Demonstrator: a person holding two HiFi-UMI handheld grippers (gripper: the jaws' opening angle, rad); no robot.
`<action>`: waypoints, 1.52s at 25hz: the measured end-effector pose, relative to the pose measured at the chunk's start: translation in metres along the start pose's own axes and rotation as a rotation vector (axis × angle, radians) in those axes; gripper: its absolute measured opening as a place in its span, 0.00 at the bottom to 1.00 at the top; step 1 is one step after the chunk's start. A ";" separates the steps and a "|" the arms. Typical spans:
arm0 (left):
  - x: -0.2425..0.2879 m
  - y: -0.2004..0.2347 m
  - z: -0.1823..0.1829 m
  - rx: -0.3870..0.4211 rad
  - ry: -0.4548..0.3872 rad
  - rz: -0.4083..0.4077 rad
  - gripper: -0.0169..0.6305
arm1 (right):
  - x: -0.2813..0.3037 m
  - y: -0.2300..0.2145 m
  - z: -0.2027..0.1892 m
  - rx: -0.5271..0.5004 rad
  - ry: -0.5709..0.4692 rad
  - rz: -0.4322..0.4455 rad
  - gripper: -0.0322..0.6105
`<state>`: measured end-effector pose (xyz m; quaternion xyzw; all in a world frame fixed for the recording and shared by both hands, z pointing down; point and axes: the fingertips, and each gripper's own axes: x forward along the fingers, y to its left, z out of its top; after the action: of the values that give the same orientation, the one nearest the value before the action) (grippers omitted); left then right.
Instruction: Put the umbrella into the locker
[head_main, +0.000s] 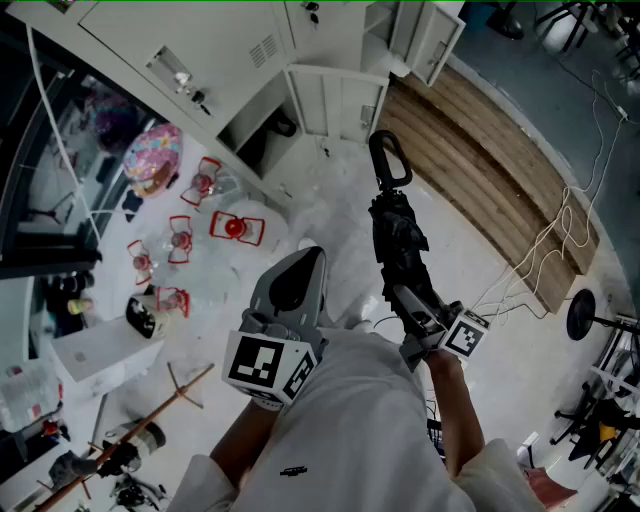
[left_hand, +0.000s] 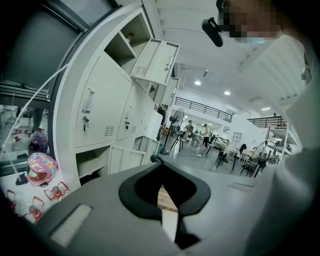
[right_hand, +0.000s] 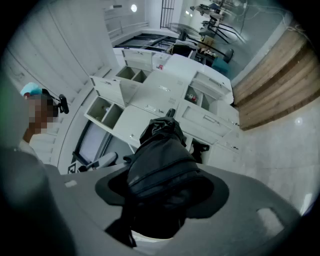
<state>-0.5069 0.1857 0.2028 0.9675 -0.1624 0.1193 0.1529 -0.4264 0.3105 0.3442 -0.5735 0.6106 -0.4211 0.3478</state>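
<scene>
As far as I can judge, the task is about in its middle: the umbrella (head_main: 398, 235) is already lifted, but it is not yet inside any locker. The right gripper (head_main: 408, 303) carries it. In the right gripper view its jaws are clamped on the folded black fabric of the umbrella (right_hand: 160, 150), and they stand rather wide because the bundle is thick. From the jaws the umbrella reaches forward, roughly level, with its curved handle (head_main: 388, 160) at the far end, pointing toward the locker bank (head_main: 190, 55). It hangs in the air over the pale floor (head_main: 490, 250) and touches no locker. The left gripper (head_main: 300, 265) has nothing in it: in the left gripper view its jaws are pressed together at the tips, and through the cut-out behind them only a piece of the floor is seen. It is just beside the right one, on the person's left, and apart from the umbrella. In the bottom row of the white bank one open compartment (head_main: 262, 140) waits with its door (head_main: 335, 100) swung out; something dark lies at its back, too small to name. Other doors higher up are open as well, so I cannot tell which compartment is meant. What is left, I think, is to bring the umbrella nearer, pass it handle first through an opening, and then loosen the jaws so that it rests inside.
</scene>
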 end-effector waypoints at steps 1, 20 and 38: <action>-0.008 -0.014 -0.005 0.003 0.001 0.007 0.05 | -0.022 0.007 0.000 -0.003 -0.019 -0.003 0.49; -0.051 -0.155 -0.048 0.080 0.078 -0.205 0.05 | -0.191 0.076 -0.007 -0.077 -0.326 -0.121 0.49; 0.011 -0.132 -0.017 0.086 0.094 -0.448 0.05 | -0.103 0.083 0.034 -0.192 -0.448 -0.375 0.49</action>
<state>-0.4535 0.3074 0.1876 0.9783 0.0688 0.1342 0.1417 -0.4186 0.4075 0.2490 -0.7851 0.4392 -0.2812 0.3342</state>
